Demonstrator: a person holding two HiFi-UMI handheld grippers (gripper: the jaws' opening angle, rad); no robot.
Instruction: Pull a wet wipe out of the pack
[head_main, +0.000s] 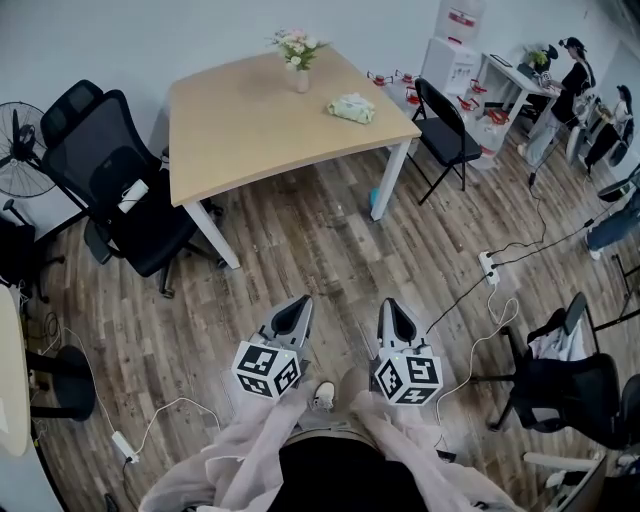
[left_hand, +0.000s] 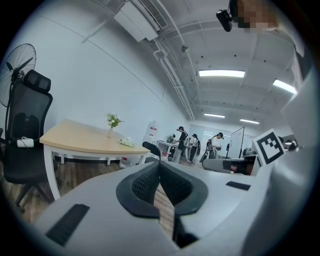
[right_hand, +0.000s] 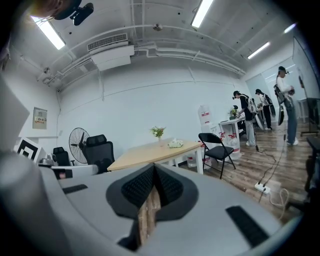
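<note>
Open-plan office or lab workroom. Grey-brown wood-plank floor (head_main: 300, 270). Pale wooden worktop on white legs (head_main: 250, 125). Beside it, a black mesh swivel chair (head_main: 95, 150), a black folding chair (head_main: 447, 130) and a black pedestal fan (head_main: 18, 160). White power strip (head_main: 488, 265) with cables trailing over the floor. Bare white ceiling carries strip lights (left_hand: 221, 73) and a boxy air-conditioning unit (right_hand: 111, 54). People standing (head_main: 572, 85) at a cluttered white desk (head_main: 515, 75) on the far side.
</note>
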